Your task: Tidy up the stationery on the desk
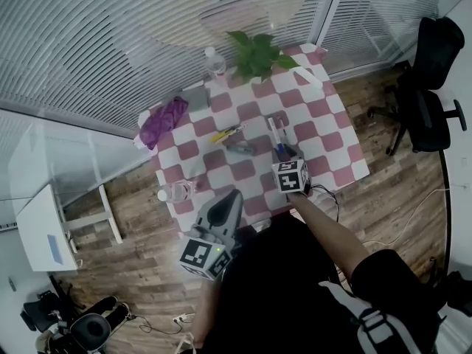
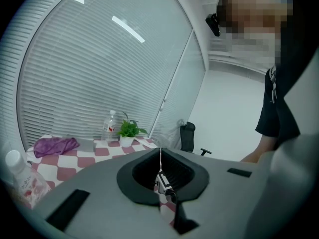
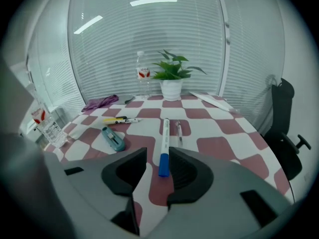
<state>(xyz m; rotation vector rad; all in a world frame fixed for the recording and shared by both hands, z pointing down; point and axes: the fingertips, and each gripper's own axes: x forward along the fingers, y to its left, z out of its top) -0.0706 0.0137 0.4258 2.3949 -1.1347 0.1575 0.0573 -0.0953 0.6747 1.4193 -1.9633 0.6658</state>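
Marker (image 3: 165, 136): white barrel, blue cap, lay flat on the table. The cap end sat between the jaws of the right gripper (image 3: 156, 156), which stood apart, pads not pressing it. No print legible on the barrel.

- Thin clear pen (image 3: 179, 132) at 3 o'clock of the marker, just beside it and parallel.
- Teal cutter-like tool (image 3: 113, 138) at 9 o'clock; yellow pen (image 3: 119, 119) at 10 o'clock.
- Potted plant (image 3: 172, 81) in a white pot at 12 o'clock, far edge. Clear plastic bottle (image 3: 143, 78) beside it, red label, text too small to read.
- Purple cloth (image 3: 99, 103), crumpled, at 10 o'clock, far corner. Second bottle (image 3: 47, 126) at the left edge.

Left gripper (image 2: 160, 156): jaws together, nothing between them, held off the table's near edge.

Surface: red-and-white checked tablecloth (image 3: 219, 128), smooth. Room: white slatted blinds (image 3: 124, 44) behind the table, black office chair (image 3: 284, 118) at 3 o'clock, wood-plank floor (image 1: 398, 190).
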